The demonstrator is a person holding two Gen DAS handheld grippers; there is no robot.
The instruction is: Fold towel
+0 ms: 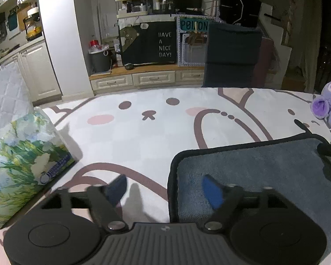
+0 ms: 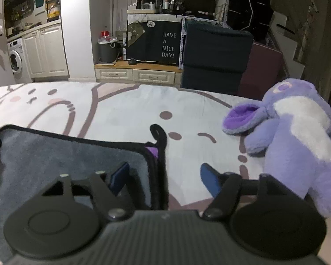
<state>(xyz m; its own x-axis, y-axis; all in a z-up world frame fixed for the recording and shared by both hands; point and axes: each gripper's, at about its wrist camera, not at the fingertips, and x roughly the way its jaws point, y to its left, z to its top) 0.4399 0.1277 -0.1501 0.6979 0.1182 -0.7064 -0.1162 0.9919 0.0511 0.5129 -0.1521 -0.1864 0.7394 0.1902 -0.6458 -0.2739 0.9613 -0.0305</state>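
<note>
A grey towel point(image 1: 253, 167) with a black border lies flat on the cartoon-print cloth. In the left wrist view my left gripper point(image 1: 165, 187) is open and straddles the towel's left edge, with one blue pad over the cloth and the other over the towel. In the right wrist view the towel point(image 2: 66, 154) fills the lower left. My right gripper point(image 2: 164, 176) is open and straddles the towel's right edge near its far corner and black hanging loop point(image 2: 158, 134). Neither gripper holds anything.
A floral tissue box point(image 1: 22, 154) stands on the cloth left of the left gripper. A purple plush toy point(image 2: 298, 137) lies right of the right gripper. Beyond the cloth's far edge stand a dark chair point(image 2: 214, 55) and cabinets.
</note>
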